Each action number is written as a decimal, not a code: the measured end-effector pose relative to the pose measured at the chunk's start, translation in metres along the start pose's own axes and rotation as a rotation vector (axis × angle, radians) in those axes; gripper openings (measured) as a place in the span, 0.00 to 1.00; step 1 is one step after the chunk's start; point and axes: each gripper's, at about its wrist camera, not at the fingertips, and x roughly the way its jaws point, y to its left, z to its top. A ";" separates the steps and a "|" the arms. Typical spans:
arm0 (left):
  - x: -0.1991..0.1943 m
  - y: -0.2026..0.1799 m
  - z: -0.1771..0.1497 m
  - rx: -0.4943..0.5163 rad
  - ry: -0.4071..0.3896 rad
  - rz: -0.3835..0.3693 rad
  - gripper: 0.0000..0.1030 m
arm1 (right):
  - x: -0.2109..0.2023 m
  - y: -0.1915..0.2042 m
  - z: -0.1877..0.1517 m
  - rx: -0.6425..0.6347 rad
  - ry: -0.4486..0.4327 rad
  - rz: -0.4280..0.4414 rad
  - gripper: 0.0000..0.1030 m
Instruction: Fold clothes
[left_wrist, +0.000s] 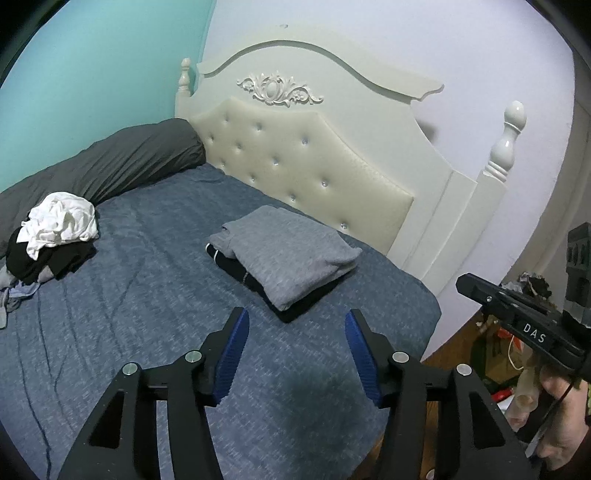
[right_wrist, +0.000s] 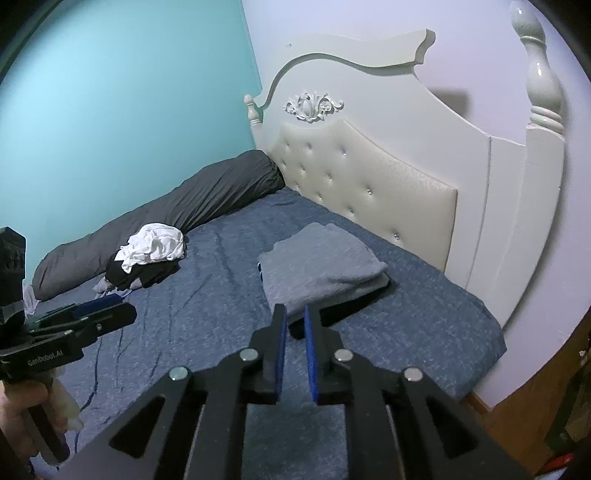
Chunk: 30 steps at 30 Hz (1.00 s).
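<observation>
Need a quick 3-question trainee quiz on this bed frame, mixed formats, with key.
1. True or false: the grey folded garment lies on top of a black folded one.
2. Multiple choice: what tops the unfolded pile near the dark bolster pillow? A) a white garment B) a red towel C) a striped sock
3. Fill in: the left gripper has its jaws wide apart over the blue bedsheet, while the right gripper has its jaws ____, with nothing between them.

Key:
1. True
2. A, the white garment
3. nearly closed, a narrow gap left
</observation>
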 end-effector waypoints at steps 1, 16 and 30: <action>-0.004 0.000 -0.002 0.002 -0.001 0.001 0.57 | -0.003 0.002 -0.001 0.001 -0.002 0.000 0.11; -0.043 0.000 -0.023 0.017 -0.018 0.007 0.72 | -0.045 0.026 -0.025 0.006 -0.010 -0.009 0.34; -0.067 0.003 -0.035 0.030 -0.036 0.009 0.85 | -0.073 0.044 -0.040 -0.006 -0.028 -0.021 0.56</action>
